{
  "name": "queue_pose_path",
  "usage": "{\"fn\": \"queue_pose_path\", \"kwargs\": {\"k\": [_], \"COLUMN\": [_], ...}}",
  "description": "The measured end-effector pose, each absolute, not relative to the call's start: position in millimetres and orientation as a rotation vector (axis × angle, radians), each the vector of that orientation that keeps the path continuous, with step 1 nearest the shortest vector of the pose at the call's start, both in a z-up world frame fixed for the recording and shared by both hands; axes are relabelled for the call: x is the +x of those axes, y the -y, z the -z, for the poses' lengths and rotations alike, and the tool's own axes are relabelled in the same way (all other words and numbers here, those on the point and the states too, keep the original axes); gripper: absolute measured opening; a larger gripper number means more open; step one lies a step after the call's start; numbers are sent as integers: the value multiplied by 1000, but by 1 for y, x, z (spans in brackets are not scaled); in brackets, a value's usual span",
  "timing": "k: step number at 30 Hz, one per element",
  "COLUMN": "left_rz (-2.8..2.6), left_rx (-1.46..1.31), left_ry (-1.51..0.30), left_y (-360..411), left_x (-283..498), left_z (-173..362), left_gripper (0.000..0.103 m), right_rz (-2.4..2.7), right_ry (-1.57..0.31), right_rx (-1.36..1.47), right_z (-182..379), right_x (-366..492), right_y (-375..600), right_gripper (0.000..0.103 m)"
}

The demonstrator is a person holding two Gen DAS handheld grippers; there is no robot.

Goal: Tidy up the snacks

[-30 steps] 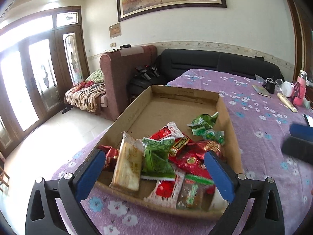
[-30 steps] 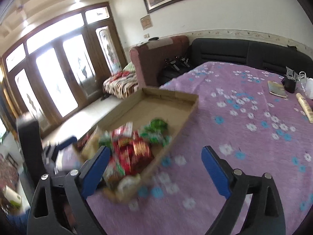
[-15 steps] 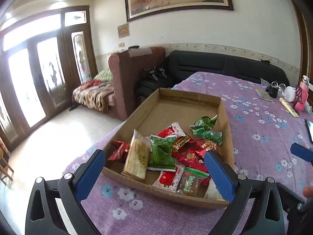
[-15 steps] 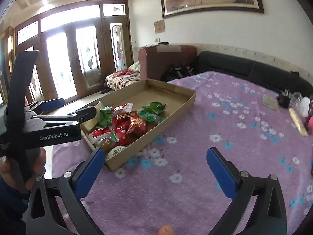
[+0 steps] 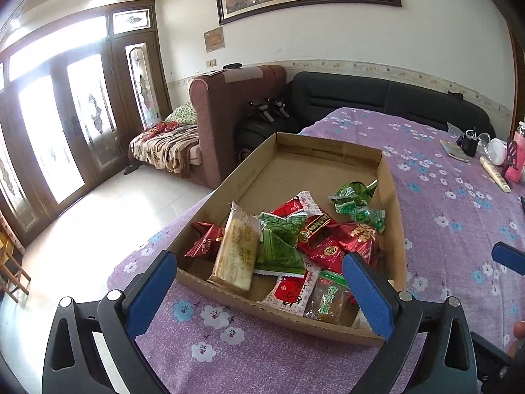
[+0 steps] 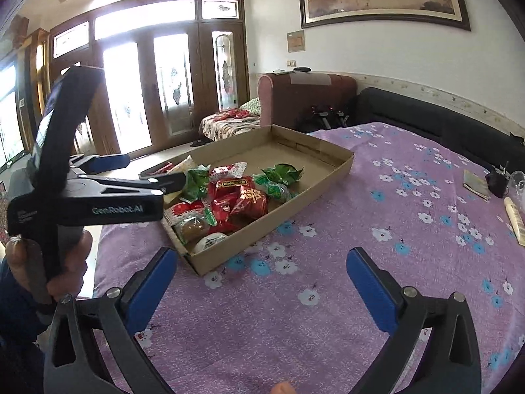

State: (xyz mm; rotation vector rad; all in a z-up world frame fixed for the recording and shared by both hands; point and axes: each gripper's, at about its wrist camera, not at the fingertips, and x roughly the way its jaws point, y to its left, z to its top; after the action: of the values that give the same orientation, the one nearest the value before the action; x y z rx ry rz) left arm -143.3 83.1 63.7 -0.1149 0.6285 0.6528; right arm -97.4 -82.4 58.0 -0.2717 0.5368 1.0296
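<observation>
A shallow cardboard tray (image 5: pixel 390 190) sits on a counter (image 5: pixel 459 216) covered with a purple cloth printed with white and blue flowers. The tray lies near the counter's left edge, its long side running away from the viewer. Wrapped snacks are heaped in its near half, while the far half shows bare cardboard.

In the left wrist view, a pale yellow packet (image 5: pixel 236 249) lies at the left of the heap, with a dark red wrapper (image 5: pixel 205 239) just beside it against the tray's left wall. A green packet (image 5: pixel 282 239) overlaps the yellow one's right side. Red wrappers (image 5: pixel 331 239) fill the middle, and two crumpled green wrappers (image 5: pixel 356 202) rest farther back near the right wall. A red-and-white sachet (image 5: pixel 292 290) and a clear packet with a brown snack (image 5: pixel 326 302) lie against the near wall.

The left claw (image 5: pixel 262 289) hovers over the tray's near end with its blue fingers wide apart, holding nothing. In the right wrist view it appears at the left edge, gripped by a hand (image 6: pixel 49 266).

The right claw (image 6: pixel 262 282) hangs above bare cloth to the right of the tray's near corner, its fingers spread fully and nothing between them.

At the counter's far right lie a small booklet (image 6: pixel 475 184), a dark cup (image 6: pixel 497 180) and a cream-coloured stick (image 6: pixel 516 220). Behind the counter stand a black sofa (image 5: pixel 377 98) and a maroon armchair (image 5: pixel 229 105).
</observation>
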Motion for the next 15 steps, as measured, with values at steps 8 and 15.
{"fn": "queue_pose_path", "kwargs": {"k": [8, 15], "left_rz": [-666, -664], "left_rx": [-108, -106], "left_ry": [-632, -633], "left_y": [-83, -82], "left_x": [-145, -145], "left_z": [-63, -64], "left_gripper": [102, 102], "right_rz": [-1033, -1027], "right_ry": [-587, -583], "right_rx": [-302, -288], "right_z": [-54, -55], "right_x": [-97, -97], "right_y": [76, 79], "right_gripper": [103, 103]}}
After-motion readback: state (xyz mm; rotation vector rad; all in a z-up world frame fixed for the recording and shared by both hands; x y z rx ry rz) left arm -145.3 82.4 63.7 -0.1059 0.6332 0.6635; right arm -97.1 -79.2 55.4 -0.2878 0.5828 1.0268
